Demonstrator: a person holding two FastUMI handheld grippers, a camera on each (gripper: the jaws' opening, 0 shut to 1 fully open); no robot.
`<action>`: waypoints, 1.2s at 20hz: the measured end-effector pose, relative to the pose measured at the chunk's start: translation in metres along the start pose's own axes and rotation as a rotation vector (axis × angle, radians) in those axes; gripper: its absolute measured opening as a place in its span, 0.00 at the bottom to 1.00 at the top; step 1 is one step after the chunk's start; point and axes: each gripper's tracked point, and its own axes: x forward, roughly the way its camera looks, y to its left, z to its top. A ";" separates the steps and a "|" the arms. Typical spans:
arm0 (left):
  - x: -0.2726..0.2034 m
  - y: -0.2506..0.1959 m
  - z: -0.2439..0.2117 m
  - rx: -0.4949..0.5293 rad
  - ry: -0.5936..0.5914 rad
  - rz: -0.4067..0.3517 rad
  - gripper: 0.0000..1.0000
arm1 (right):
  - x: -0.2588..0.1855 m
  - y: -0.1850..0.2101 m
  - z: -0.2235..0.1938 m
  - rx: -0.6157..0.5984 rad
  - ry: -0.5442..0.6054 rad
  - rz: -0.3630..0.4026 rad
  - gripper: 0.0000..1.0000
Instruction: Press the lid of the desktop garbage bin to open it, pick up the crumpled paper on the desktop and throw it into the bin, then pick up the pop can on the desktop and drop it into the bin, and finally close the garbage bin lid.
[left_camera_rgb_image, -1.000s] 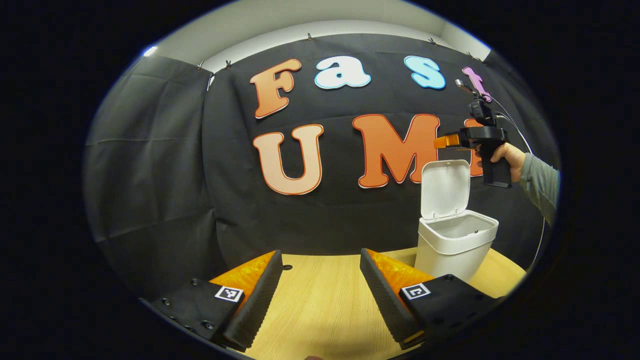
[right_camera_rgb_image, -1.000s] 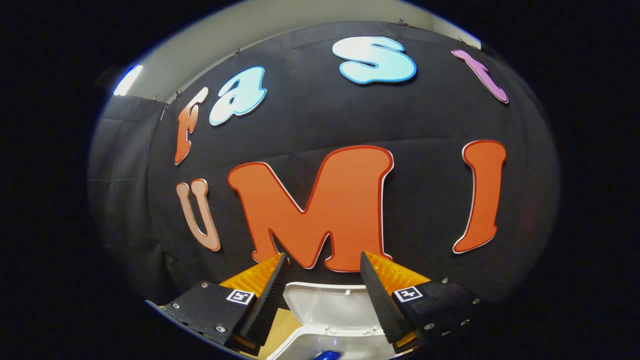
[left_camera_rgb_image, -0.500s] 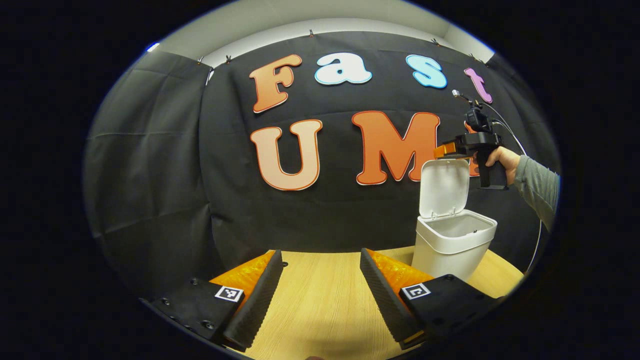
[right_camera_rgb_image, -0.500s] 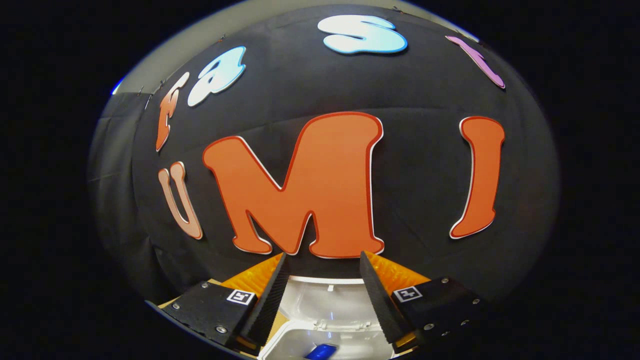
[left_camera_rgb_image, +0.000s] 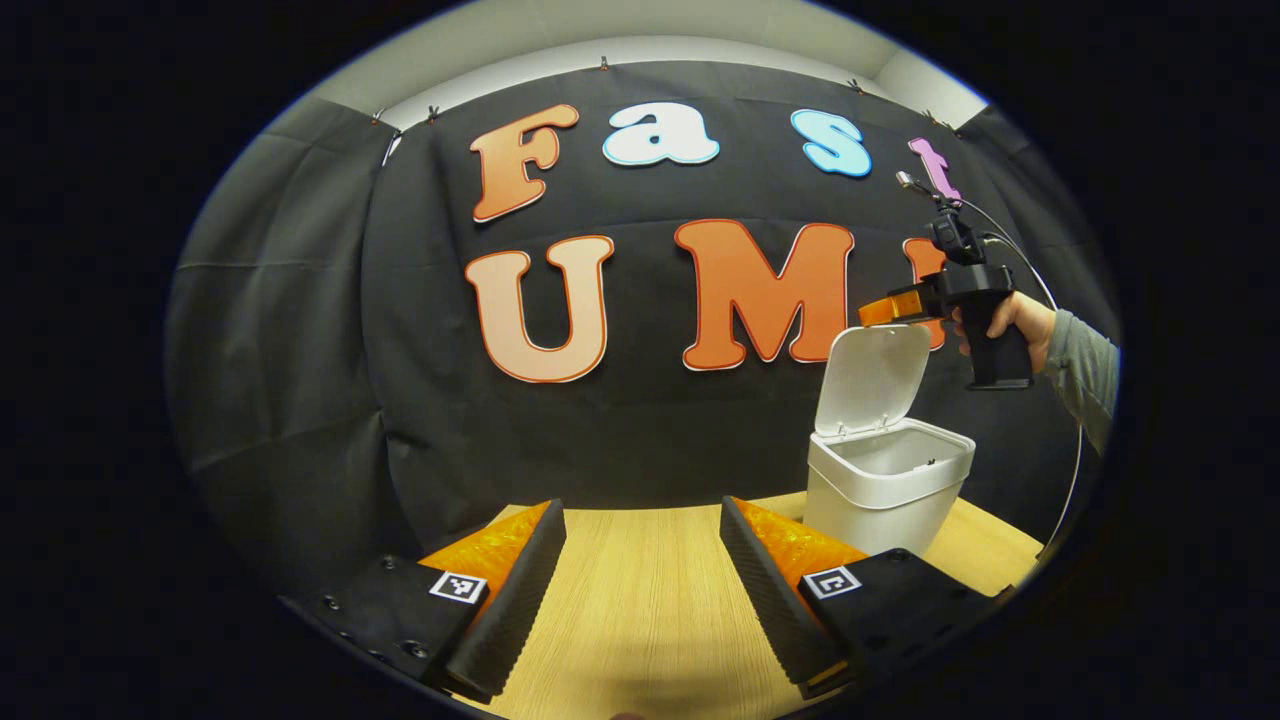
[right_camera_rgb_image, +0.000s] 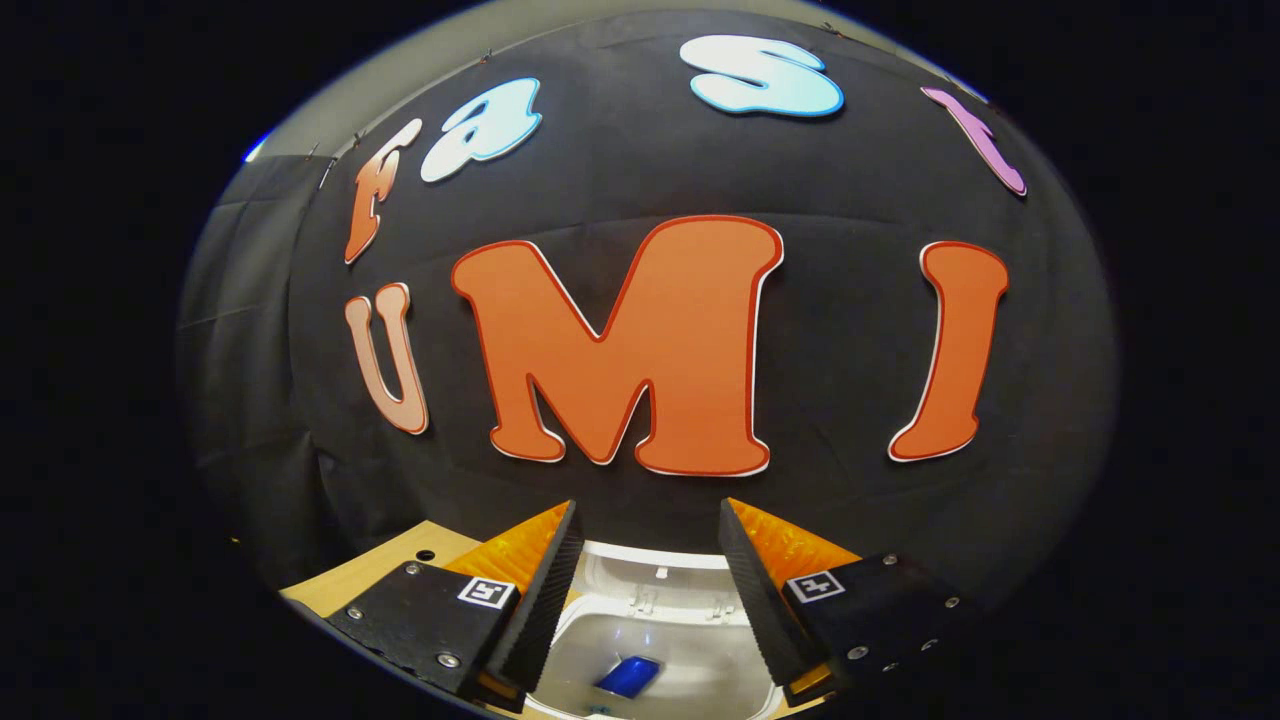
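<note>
On the right side of the wooden bench (left_camera_rgb_image: 640, 600), as the left gripper view has it, stands the white bin (left_camera_rgb_image: 885, 485) with its lid (left_camera_rgb_image: 870, 378) swung up and leaning back on its hinge. Just above the lid's top edge hovers the right gripper (left_camera_rgb_image: 885, 310), held by a hand (left_camera_rgb_image: 1015, 322) in a grey sleeve (left_camera_rgb_image: 1085, 370). Its fingers are spread apart with nothing between them, as the right gripper view shows, where the right gripper (right_camera_rgb_image: 645, 590) looks down over the open bin (right_camera_rgb_image: 650, 640). Inside, on the bin's floor, lies a blue can (right_camera_rgb_image: 627, 675). The crumpled paper cannot be made out. Low over the bench, well to the left of the bin, the left gripper (left_camera_rgb_image: 640, 590) has its fingers released and wide, gripping nothing.
</note>
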 end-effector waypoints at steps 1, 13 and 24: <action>0.001 0.000 0.000 -0.001 -0.002 -0.006 0.99 | -0.005 0.002 -0.006 0.008 0.009 0.002 0.83; 0.010 -0.006 -0.007 -0.016 0.018 -0.054 0.99 | -0.056 0.011 -0.163 0.003 0.308 -0.044 0.74; 0.014 -0.021 -0.009 -0.005 0.035 -0.098 0.99 | -0.066 0.006 -0.176 0.096 0.301 -0.103 0.24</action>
